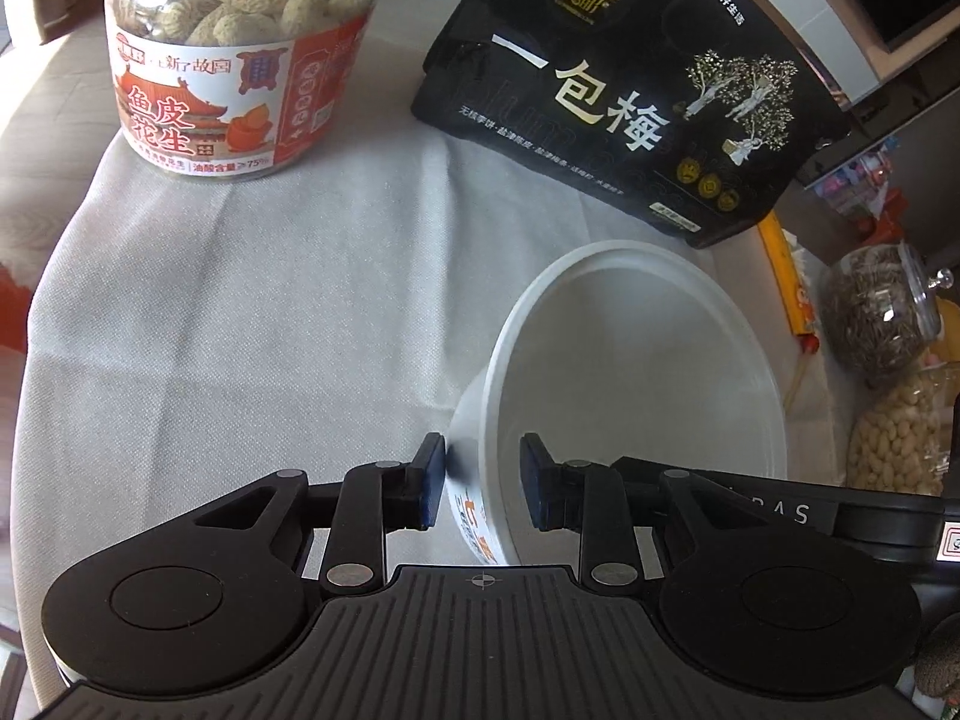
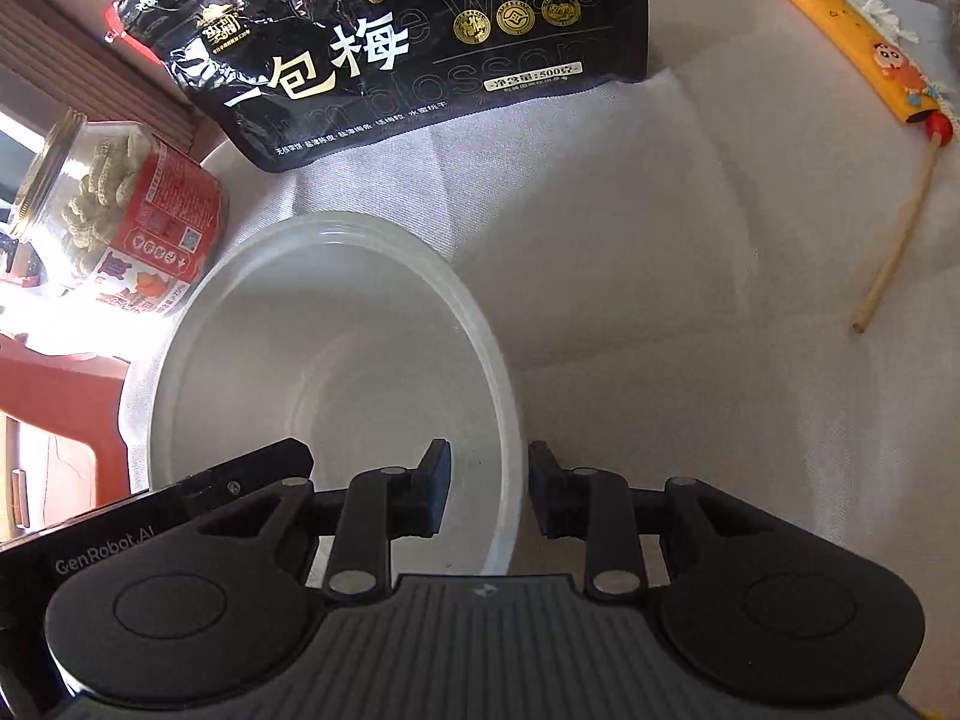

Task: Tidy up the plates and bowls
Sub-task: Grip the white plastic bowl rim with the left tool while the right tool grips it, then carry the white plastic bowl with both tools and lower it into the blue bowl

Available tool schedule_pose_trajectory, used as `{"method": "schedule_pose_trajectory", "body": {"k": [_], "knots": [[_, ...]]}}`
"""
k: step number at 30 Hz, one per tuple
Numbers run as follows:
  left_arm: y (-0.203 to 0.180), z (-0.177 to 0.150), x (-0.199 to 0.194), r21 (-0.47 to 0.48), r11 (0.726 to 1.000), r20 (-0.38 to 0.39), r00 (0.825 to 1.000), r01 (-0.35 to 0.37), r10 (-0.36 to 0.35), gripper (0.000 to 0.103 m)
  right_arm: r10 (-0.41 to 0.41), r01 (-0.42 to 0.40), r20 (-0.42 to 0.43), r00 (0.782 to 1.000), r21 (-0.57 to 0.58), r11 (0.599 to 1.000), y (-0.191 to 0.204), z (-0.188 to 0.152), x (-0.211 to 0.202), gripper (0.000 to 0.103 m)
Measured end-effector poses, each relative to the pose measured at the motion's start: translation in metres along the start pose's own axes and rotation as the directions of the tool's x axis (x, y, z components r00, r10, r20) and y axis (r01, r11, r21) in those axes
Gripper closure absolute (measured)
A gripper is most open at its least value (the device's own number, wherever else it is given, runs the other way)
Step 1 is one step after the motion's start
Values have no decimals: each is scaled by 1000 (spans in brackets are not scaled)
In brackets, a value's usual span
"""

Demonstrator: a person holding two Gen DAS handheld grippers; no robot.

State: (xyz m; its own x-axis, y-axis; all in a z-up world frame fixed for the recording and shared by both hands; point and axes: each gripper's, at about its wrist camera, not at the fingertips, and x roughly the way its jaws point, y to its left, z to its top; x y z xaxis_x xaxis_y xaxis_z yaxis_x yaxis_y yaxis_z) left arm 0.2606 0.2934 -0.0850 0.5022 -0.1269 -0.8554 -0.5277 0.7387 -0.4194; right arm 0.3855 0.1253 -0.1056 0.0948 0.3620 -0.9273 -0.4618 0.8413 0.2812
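A white plastic bowl [image 1: 636, 360] stands on the pale tablecloth; it also shows in the right wrist view [image 2: 336, 354]. My left gripper [image 1: 483, 480] straddles the bowl's left wall, one finger outside touching it, the other inside; a gap remains inside. My right gripper [image 2: 489, 492] straddles the bowl's right wall, one finger inside and one outside, with small gaps on both sides. The bowl looks empty. Part of the other gripper's body [image 2: 180, 510] shows at the bowl's left.
A jar of peanuts [image 1: 240, 54] stands at the back left and a black snack bag [image 1: 624, 90] lies behind the bowl. A yellow sleeve with chopsticks [image 2: 858, 42] lies at the right. Jars of seeds [image 1: 870, 312] and nuts stand at the far right.
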Motion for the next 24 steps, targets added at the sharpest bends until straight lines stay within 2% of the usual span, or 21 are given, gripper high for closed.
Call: {"method": "schedule_pose_trajectory", "body": {"k": [3, 6, 9, 11, 14, 16, 20, 24], "knots": [[-6, 1, -12, 3, 1000, 26, 1000, 6, -6, 74, -2, 3, 24, 1000, -18, 1000, 6, -4, -13, 77], [-18, -1, -39, 23, 997, 63, 995, 73, -74, 77, 6, -2, 102, 995, -40, 999, 5, -9, -48, 77], [-40, -12, -74, 107, 984, 119, 981, 142, -155, 74, 36, -31, 164, 986, -36, 999, -6, -24, -97, 78], [-63, -25, -95, 183, 962, 132, 964, 204, -229, 75, 29, -18, 212, 977, -54, 998, -16, -41, -133, 78], [-90, -43, -102, 234, 928, 83, 946, 289, -315, 74, -9, 27, 266, 964, -64, 998, -35, -70, -175, 78], [-108, -55, -97, 273, 908, 30, 940, 318, -339, 74, -33, 41, 269, 963, -23, 999, -54, -87, -193, 78], [-137, -85, -77, 366, 857, -134, 932, 362, -336, 75, -111, 104, 238, 965, 43, 994, -84, -123, -206, 78], [-149, -104, -55, 397, 837, -234, 923, 377, -305, 75, -151, 137, 173, 973, 90, 986, -106, -147, -198, 78]]}}
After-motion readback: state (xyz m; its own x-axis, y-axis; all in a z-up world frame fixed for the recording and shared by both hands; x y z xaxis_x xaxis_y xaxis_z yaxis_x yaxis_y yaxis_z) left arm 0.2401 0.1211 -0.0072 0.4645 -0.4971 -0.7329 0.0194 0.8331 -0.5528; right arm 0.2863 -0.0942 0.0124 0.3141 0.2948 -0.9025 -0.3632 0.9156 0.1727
